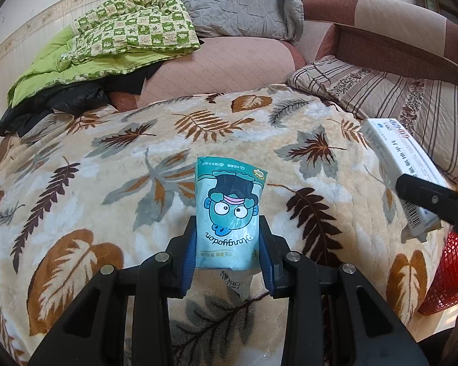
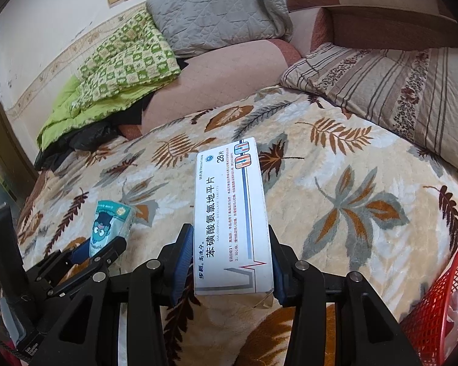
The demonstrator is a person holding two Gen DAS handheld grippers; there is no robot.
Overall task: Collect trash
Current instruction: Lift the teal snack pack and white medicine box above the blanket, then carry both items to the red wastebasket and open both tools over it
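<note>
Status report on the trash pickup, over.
Left hand-held gripper shut on teal packet. Right hand-held gripper shut on medicine box. Red basket right, path unobstructed.

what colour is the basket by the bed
Red, an open mesh basket; it shows best in the right wrist view.

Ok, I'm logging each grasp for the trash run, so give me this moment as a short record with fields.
left gripper: shut on teal tissue pack
right gripper: shut on white medicine box
surface below: leaf-print blanket on the bed
bin: red mesh basket, at the bed's right edge, nearest the right gripper
other loose trash on the blanket: none visible
</note>
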